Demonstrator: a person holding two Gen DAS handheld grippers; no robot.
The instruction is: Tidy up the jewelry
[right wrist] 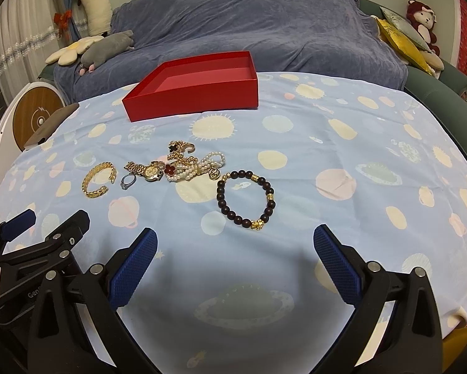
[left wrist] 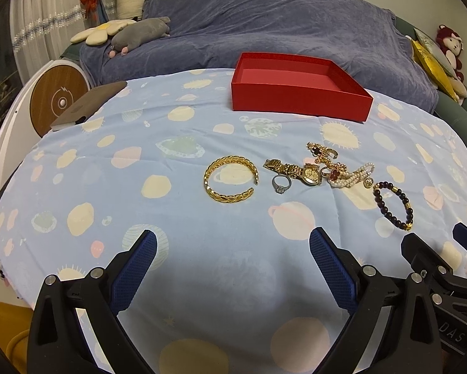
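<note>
Both claws, left claw (left wrist: 233,249) and right claw (right wrist: 235,246), gape apart, holding nothing; shallow red cardboard box (left wrist: 299,85) sits empty upper centre, gold braided cuff bangle (left wrist: 230,180) and dark beaded bracelet (right wrist: 246,199) unsorted mid-frame on the table — nothing done.

The room light is soft and a bit dim. A big dark shadow lies on the tablecloth (left wrist: 233,162) near the bottom. Edges bend round, with black corners. Far things look slightly fuzzy, maybe.
</note>
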